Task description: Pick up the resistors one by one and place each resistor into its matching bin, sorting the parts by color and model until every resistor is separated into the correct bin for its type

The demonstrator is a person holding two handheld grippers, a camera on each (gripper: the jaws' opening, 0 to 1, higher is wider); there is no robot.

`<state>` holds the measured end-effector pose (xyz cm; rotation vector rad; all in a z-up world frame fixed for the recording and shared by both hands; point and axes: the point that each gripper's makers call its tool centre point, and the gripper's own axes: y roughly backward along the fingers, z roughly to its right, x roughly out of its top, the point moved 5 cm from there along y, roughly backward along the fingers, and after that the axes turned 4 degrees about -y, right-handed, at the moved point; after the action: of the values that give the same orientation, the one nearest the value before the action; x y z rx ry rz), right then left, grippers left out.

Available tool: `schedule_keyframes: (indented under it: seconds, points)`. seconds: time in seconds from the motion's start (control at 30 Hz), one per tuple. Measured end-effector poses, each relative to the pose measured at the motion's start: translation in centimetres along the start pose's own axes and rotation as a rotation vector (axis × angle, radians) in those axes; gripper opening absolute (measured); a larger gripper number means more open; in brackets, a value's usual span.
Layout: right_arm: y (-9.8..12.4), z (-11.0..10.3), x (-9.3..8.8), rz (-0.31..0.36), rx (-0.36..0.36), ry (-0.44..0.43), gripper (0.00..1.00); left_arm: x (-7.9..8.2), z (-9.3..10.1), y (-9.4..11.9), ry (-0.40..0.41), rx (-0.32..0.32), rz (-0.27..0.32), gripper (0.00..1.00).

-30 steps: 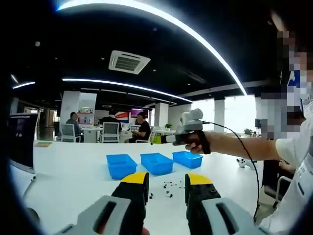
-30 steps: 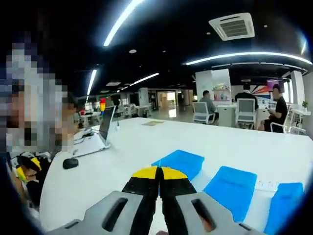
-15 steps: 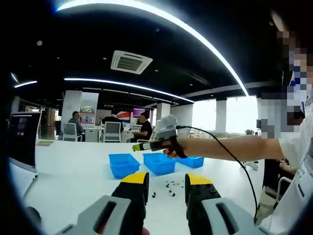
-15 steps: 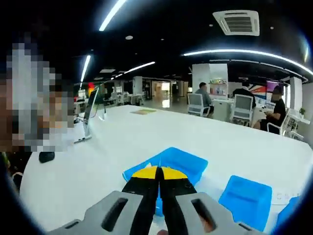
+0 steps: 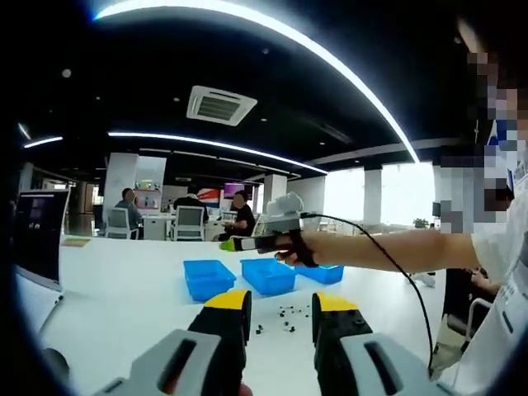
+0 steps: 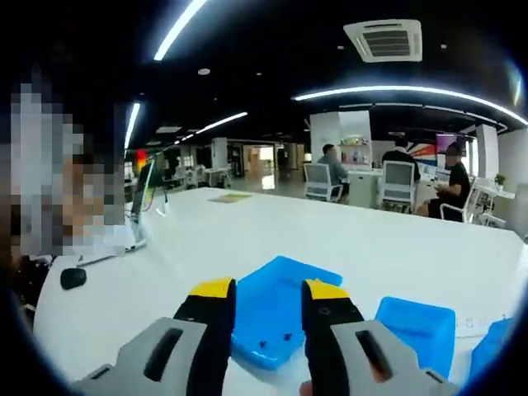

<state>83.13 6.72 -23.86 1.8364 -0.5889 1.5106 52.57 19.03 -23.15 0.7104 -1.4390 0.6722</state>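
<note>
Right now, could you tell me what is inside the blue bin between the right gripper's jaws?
Inside the blue bin, two or three small dark parts lie on its floor near the front. The right gripper stands open above it, and its jaws cover the bin's side parts.

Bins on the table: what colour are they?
Blue, all three bins; clearest in the left gripper view.

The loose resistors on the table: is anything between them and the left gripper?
Nothing visible. The resistors lie on bare white table just ahead of the open left gripper; the right gripper is higher, over the blue bins.
</note>
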Motion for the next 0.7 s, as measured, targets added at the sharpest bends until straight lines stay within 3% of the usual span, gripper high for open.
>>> schedule_keyframes:
  seconds: [0.07, 0.27, 0.5, 0.7]
  points:
    - [1.0, 0.0, 0.5, 0.017, 0.016, -0.002, 0.35, -0.1, 0.1, -0.1, 0.001, -0.003, -0.002, 0.31]
    - [6.8, -0.2, 1.4, 0.089, 0.051, -0.007, 0.42, 0.0, 0.3, -0.2, -0.002, -0.007, -0.003, 0.31]
    - [13.9, -0.2, 0.8, 0.12, 0.072, -0.021, 0.41, 0.0, 0.5, -0.3, -0.009, -0.013, -0.007, 0.31]
    - [21.6, 0.5, 0.6, 0.147, 0.057, -0.008, 0.42, -0.1, 0.6, -0.6, -0.011, -0.02, -0.011, 0.31]
